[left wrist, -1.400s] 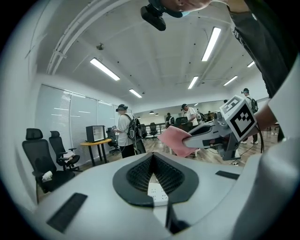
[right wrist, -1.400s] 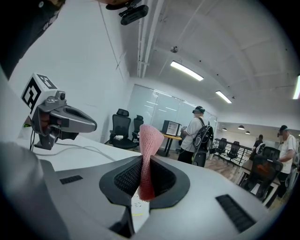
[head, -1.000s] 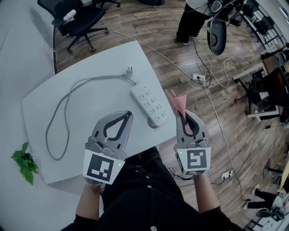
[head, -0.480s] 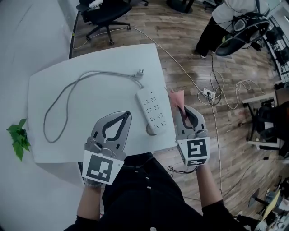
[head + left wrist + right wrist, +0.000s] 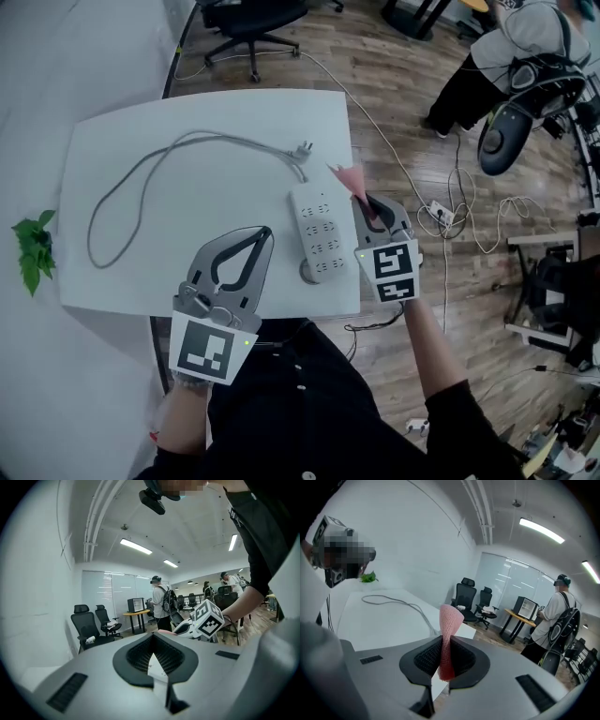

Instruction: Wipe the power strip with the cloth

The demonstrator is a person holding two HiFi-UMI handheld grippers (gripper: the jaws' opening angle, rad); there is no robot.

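Note:
A white power strip [image 5: 318, 233] lies on the white table [image 5: 216, 206], near its right front edge. Its grey cable [image 5: 150, 171] loops left and ends in a plug [image 5: 302, 149]. My right gripper [image 5: 368, 203] is just right of the strip, over the table's edge, shut on a pink cloth [image 5: 348, 177] that sticks out past its tips. In the right gripper view the cloth [image 5: 449, 634] stands pinched between the jaws. My left gripper [image 5: 264, 234] hovers left of the strip, over the table's front, shut and empty; its tips [image 5: 153, 638] meet.
A green plant [image 5: 33, 249] sits left of the table. A black office chair [image 5: 249, 17] stands behind it. On the wooden floor to the right are another power strip [image 5: 437, 217], loose cables and a standing person [image 5: 502, 56].
My right gripper has carried the cloth left and forward, from beyond the table's edge up to the strip's right side. The left gripper has stayed where it was.

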